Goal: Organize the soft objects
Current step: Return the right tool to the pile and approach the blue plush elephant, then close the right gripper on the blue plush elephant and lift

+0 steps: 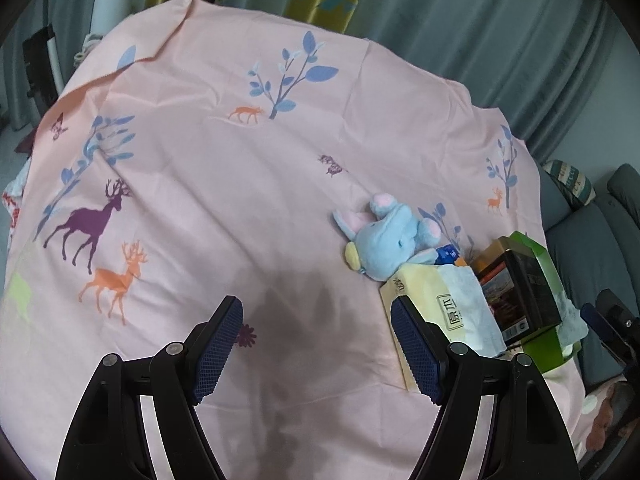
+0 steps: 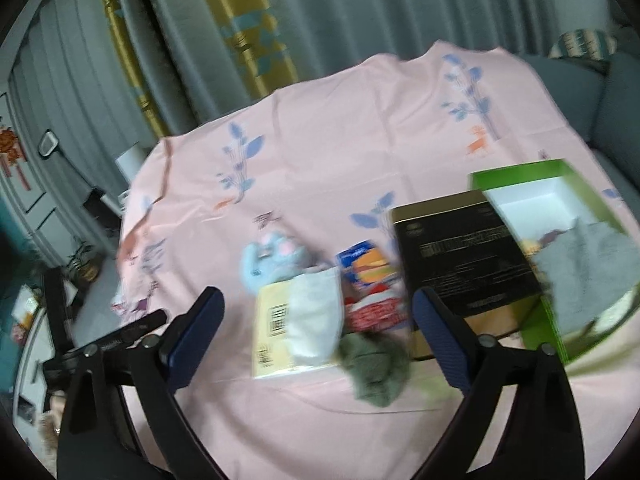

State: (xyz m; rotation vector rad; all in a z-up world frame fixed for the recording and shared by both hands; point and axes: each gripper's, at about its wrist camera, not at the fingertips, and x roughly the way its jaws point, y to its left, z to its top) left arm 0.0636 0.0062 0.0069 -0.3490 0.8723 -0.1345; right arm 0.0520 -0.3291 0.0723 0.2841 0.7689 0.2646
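A light-blue plush elephant (image 1: 384, 240) lies on the pink deer-print sheet (image 1: 224, 184), leaning on a yellow tissue pack (image 1: 436, 312). My left gripper (image 1: 316, 344) hangs open over bare sheet, to the left of the pack, with nothing between its fingers. The right wrist view is blurred. In it the plush elephant (image 2: 272, 260), the tissue pack (image 2: 296, 320) and a crumpled olive-green cloth (image 2: 372, 368) lie ahead of my right gripper (image 2: 318, 296). That gripper is open and above them, touching nothing. A grey cloth (image 2: 588, 276) lies in the green box (image 2: 520, 176).
A black and gold tin (image 2: 460, 256) leans against the green box. Colourful snack packets (image 2: 368, 276) lie between the tin and the tissue pack. Curtains (image 1: 440, 8) hang behind the bed, and a grey sofa (image 1: 588, 248) stands to the right.
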